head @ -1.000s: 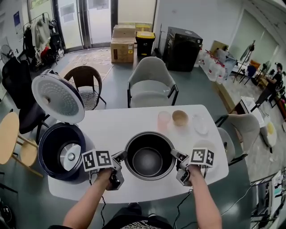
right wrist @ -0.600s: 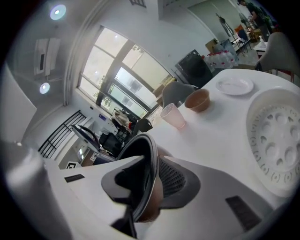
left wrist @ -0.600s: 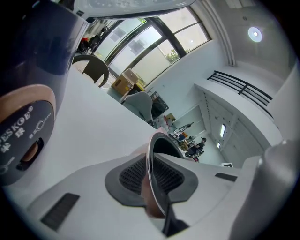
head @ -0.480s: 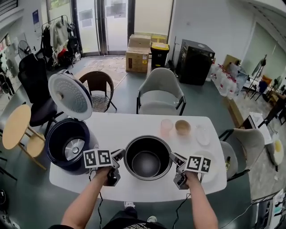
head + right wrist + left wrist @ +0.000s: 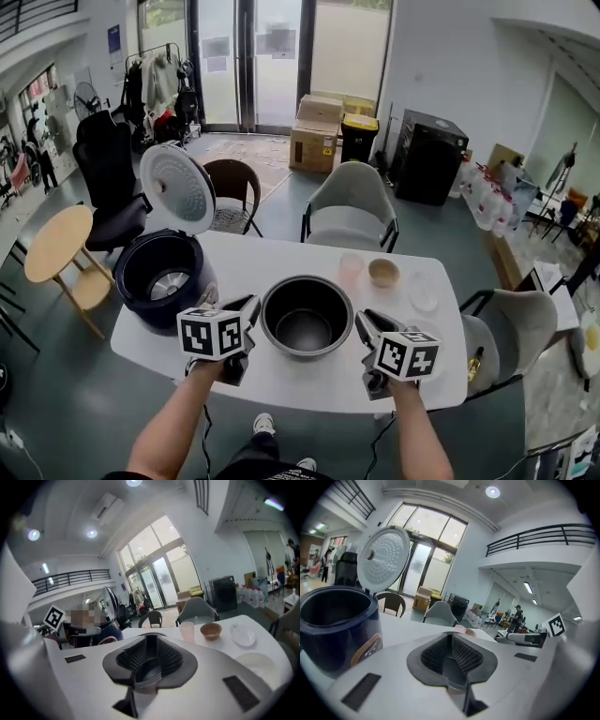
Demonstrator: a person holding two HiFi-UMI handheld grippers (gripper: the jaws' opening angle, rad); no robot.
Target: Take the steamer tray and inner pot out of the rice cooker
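White table [image 5: 281,262] fills the near ground under my two hands; my left gripper [image 5: 250,306] hangs above it just beside the left rim of the inner pot [image 5: 305,330], its jaws having just been closing, now down to a narrow slit with nothing between them; my right gripper [image 5: 363,321] sits just beside the pot's right rim, its jaws likewise just closing, nearly together and holding nothing; neither one grips the pot, which stands upright on the table between them, out of the cooker. To the left, near the table's corner, the dark blue rice cooker [image 5: 159,281] stands with its lid [image 5: 178,187] swung up. Farther back on the table I see a pink cup [image 5: 351,269], a small brown bowl [image 5: 382,272] and a clear plate [image 5: 423,298]; beyond the far edge a grey chair [image 5: 349,202] faces the table, with cardboard boxes [image 5: 317,142] by the glass doors [image 5: 253,66].
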